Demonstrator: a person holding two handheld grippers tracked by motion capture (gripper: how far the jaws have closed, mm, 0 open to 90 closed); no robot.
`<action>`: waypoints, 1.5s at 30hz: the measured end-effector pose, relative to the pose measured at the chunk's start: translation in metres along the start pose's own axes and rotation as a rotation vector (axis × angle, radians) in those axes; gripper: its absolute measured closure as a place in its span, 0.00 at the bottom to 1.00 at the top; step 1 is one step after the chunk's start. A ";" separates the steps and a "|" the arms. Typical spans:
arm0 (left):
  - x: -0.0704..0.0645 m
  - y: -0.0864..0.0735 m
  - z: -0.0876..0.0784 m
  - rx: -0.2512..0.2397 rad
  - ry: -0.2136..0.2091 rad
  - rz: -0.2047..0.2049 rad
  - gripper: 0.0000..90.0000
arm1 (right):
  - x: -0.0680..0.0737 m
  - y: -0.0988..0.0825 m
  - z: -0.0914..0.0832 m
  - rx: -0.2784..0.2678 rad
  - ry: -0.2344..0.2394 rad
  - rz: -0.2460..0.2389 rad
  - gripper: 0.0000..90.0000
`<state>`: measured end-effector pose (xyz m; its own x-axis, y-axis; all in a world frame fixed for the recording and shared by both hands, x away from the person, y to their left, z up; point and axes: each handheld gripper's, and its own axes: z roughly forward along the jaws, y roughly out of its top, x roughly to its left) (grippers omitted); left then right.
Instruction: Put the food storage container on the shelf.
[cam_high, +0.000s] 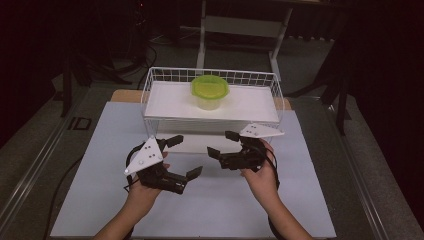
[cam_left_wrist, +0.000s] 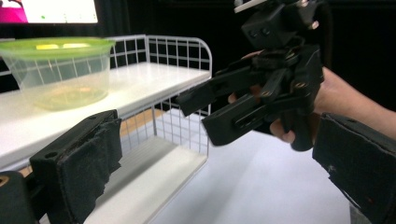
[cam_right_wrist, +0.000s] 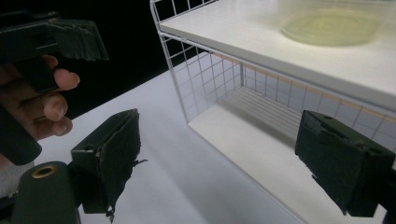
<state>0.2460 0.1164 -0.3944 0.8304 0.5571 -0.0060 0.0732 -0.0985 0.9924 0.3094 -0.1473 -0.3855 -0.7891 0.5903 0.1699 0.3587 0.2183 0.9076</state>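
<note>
1. Tool state: the left gripper (cam_high: 182, 157) and the right gripper (cam_high: 221, 144) both stand with their jaws spread wide and nothing between the pads. In the right gripper view the two black pads (cam_right_wrist: 112, 154) frame only bare table and rack.
2. Position of the tools: both grippers hover low over the white table sheet (cam_high: 210, 200), just in front of the wire rack (cam_high: 150, 92), with their jaw tips turned inward toward each other.
3. Position of the work item: the clear container with the green lid (cam_high: 210, 91) stands upright on the white upper shelf (cam_high: 250, 105) of the rack, near the middle of its width.
4. Governing relation: the container lies forward of and above both grippers. The front rim of the rack stands between them and it.
5. Axis: the container is round, so it presents no long axis; a grip across its body works from either side.
6. Nearer hand: the container sits roughly between the two grippers, with the right gripper judged slightly nearer.
7. Likely requirement: an approach probably calls for a rise above shelf level before travel forward.
</note>
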 end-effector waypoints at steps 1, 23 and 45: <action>0.000 0.000 0.000 0.000 0.000 0.000 0.02 | 0.000 0.000 0.000 0.000 0.000 0.000 0.16; 0.008 -0.065 0.000 0.114 -0.009 -0.059 0.02 | -0.022 -0.075 -0.017 0.046 -0.021 -0.007 0.16; 0.017 -0.110 -0.032 0.205 0.064 -0.075 0.02 | -0.042 -0.121 -0.048 0.039 -0.055 0.028 0.16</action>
<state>0.2340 0.1632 -0.4998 0.7821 0.6198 -0.0648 0.2499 -0.2168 0.9437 0.2750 -0.2353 -0.4842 -0.7504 0.6380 0.1727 0.4004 0.2309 0.8868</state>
